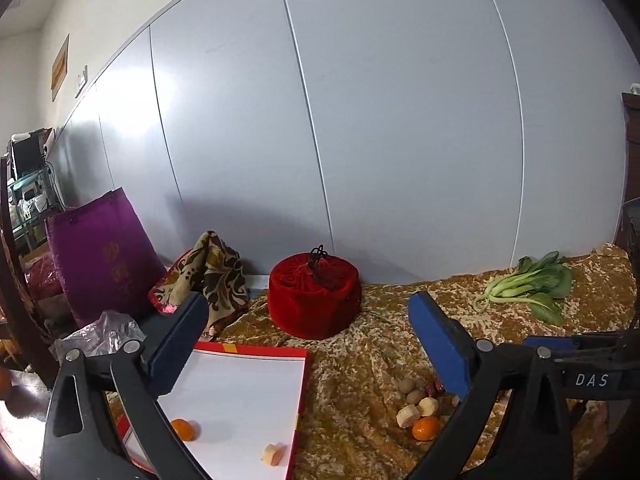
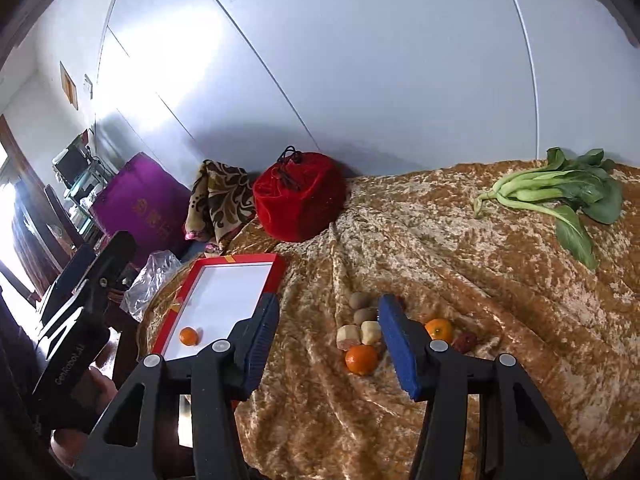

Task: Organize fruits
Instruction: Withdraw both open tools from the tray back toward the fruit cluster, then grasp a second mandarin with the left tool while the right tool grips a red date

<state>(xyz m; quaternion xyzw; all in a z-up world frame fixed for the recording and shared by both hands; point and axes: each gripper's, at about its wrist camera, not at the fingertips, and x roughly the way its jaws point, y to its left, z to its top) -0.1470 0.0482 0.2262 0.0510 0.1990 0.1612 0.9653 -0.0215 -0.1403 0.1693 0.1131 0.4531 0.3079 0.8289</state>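
Both your grippers empty: left gripper (image 1: pixel 308 332) spread wide over red tray (image 1: pixel 305 380) w/ tangerine (image 1: pixel 183 429), right gripper (image 2: pixel 328 344) part-spread by fruit pile (image 2: pixel 362 338)

The left wrist camera looks forward and slightly down between the left gripper (image 1: pixel 308 344) fingers, from low over the red-rimmed tray (image 1: pixel 256 354). The right wrist camera tilts down more steeply, above the fruit pile (image 2: pixel 362 334). Both views share the tray, fruit pile, red velvet pouch (image 1: pixel 314 296) and bok choy (image 1: pixel 528 286).
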